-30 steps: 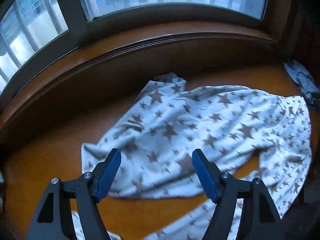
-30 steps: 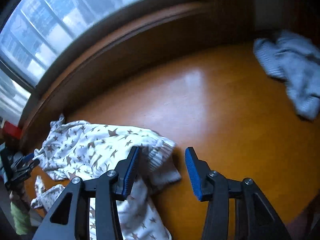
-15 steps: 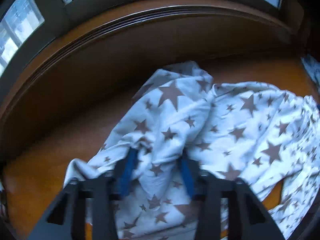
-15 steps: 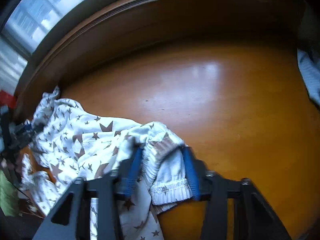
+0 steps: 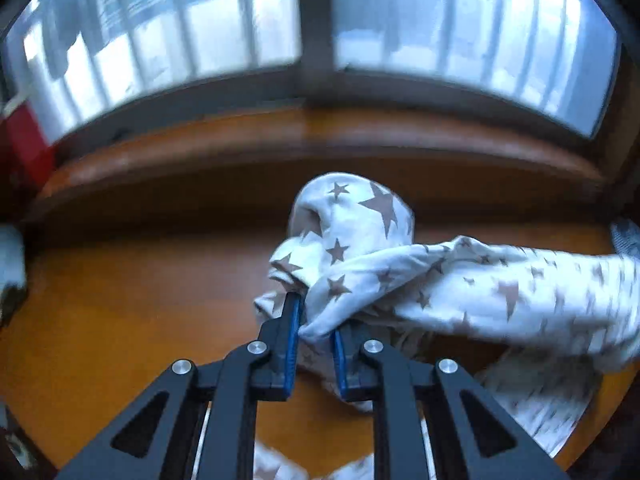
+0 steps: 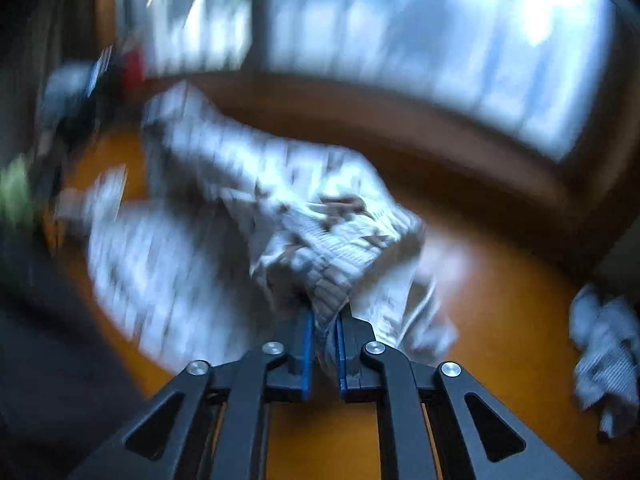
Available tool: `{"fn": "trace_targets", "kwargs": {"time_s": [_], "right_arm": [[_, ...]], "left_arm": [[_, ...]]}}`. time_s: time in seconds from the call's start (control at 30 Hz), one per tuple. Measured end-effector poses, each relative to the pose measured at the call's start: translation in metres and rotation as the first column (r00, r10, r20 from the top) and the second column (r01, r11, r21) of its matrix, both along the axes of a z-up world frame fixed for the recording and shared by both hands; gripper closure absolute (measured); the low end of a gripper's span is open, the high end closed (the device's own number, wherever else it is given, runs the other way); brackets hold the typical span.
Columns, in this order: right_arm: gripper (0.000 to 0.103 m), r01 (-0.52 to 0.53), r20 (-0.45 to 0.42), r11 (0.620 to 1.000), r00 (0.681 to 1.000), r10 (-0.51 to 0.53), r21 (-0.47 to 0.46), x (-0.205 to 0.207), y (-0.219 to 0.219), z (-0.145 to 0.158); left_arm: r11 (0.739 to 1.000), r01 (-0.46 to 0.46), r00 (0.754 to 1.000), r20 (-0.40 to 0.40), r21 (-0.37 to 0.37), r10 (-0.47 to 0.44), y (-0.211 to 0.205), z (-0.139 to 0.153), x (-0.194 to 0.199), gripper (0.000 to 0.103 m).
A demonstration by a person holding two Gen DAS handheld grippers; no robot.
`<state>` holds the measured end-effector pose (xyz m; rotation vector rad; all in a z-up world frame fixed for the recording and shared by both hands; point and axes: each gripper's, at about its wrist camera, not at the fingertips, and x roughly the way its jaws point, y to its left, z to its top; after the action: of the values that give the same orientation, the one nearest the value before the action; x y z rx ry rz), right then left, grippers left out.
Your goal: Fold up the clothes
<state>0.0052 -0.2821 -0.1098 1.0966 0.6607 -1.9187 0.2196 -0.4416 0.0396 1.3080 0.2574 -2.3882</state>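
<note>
The left hand-held gripper (image 5: 316, 320), black-framed with blue pads, is drawn narrow and pinches a bunched fold of the white cotton garment printed with brown stars (image 5: 480, 292). A rounded hump of the cloth rises just ahead of its fingertips, and the rest stretches off to the right, lifted above the glossy orange-brown wooden bench (image 5: 120, 300).

The right hand-held gripper (image 6: 324, 328), of the same build, is also nearly closed, clamped on the garment's (image 6: 328, 232) ribbed band. From there the cloth trails ahead and to the left, much of it blurred, with part hanging down to the bench (image 6: 500, 312).

One starred garment shows, held by two grippers. One crumpled grey-and-white striped cloth (image 6: 604, 356) lies on the bench well to the right of the right hand-held gripper, apart from the garment. Beyond both grippers stands a large window with a dark frame (image 5: 316, 28).
</note>
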Motion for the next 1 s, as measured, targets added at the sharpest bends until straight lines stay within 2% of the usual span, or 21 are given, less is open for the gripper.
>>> {"fn": "trace_targets", "kwargs": {"time_s": [0.1, 0.2, 0.27, 0.3, 0.33, 0.4, 0.47, 0.5, 0.67, 0.73, 0.77, 0.8, 0.83, 0.9, 1.0], "right_arm": [[0.087, -0.09, 0.092, 0.983, 0.993, 0.076, 0.158, 0.037, -0.006, -0.036], [0.078, -0.053, 0.116, 0.995, 0.992, 0.043, 0.08, 0.042, 0.001, -0.019], [0.062, -0.01, 0.175, 1.0, 0.985, 0.014, -0.024, 0.036, 0.012, 0.0], [0.046, 0.013, 0.196, 0.998, 0.981, 0.0, -0.066, 0.03, 0.018, 0.008], [0.039, 0.038, 0.209, 0.994, 0.978, -0.016, -0.105, 0.023, 0.026, 0.015], [0.039, 0.087, 0.221, 0.98, 0.974, -0.046, -0.18, 0.007, 0.037, 0.029], [0.039, 0.118, 0.181, 0.966, 0.981, -0.076, -0.23, -0.014, 0.035, 0.042], [0.039, 0.122, 0.158, 0.965, 0.984, -0.086, -0.231, -0.024, 0.037, 0.043], [0.039, 0.084, 0.042, 0.992, 0.996, -0.08, -0.09, -0.05, -0.002, 0.015], [0.042, 0.062, 0.014, 0.998, 0.998, -0.062, -0.017, -0.052, -0.014, -0.001], [0.05, 0.053, 0.005, 0.998, 0.999, -0.053, 0.021, -0.053, -0.021, -0.01], [0.082, 0.046, 0.009, 0.998, 0.999, -0.047, 0.039, -0.053, -0.023, -0.015], [0.088, 0.043, 0.027, 0.999, 0.999, -0.044, 0.033, -0.051, -0.022, -0.015], [0.09, 0.035, 0.046, 0.999, 0.998, -0.034, -0.02, -0.046, -0.012, -0.001], [0.094, 0.037, 0.038, 0.989, 0.999, -0.032, -0.146, -0.037, 0.011, 0.047]], "left_arm": [[0.998, -0.033, 0.999, 0.046, 0.061, 0.03, -0.002, -0.023, 0.021, 0.09], [0.995, -0.044, 0.998, 0.056, 0.088, 0.039, -0.001, -0.029, 0.032, 0.09], [0.995, -0.04, 0.998, 0.054, 0.088, 0.036, -0.001, -0.028, 0.036, 0.09], [0.995, -0.039, 0.998, 0.053, 0.087, 0.034, -0.001, -0.028, 0.038, 0.09], [0.996, -0.037, 0.998, 0.052, 0.087, 0.033, -0.001, -0.027, 0.04, 0.09], [0.996, -0.032, 0.998, 0.05, 0.089, 0.027, 0.0, -0.028, 0.044, 0.09], [0.995, -0.031, 0.998, 0.05, 0.096, 0.026, -0.007, -0.032, 0.051, 0.09], [0.995, -0.026, 0.998, 0.052, 0.098, 0.021, -0.018, -0.041, 0.042, 0.09], [0.995, -0.022, 0.998, 0.053, 0.102, 0.017, -0.03, -0.045, 0.041, 0.09], [0.995, -0.021, 0.998, 0.053, 0.102, 0.016, -0.034, -0.046, 0.036, 0.09], [0.995, -0.02, 0.998, 0.053, 0.102, 0.015, -0.037, -0.048, 0.03, 0.09], [0.995, -0.021, 0.999, 0.051, 0.098, 0.016, -0.037, -0.048, 0.029, 0.089], [0.995, -0.023, 0.999, 0.049, 0.092, 0.019, -0.037, -0.048, 0.03, 0.088], [0.996, -0.027, 0.999, 0.041, 0.083, 0.023, -0.036, -0.045, 0.032, 0.088], [0.996, -0.036, 0.999, -0.009, 0.081, 0.037, -0.042, -0.027, 0.039, 0.088]]}}
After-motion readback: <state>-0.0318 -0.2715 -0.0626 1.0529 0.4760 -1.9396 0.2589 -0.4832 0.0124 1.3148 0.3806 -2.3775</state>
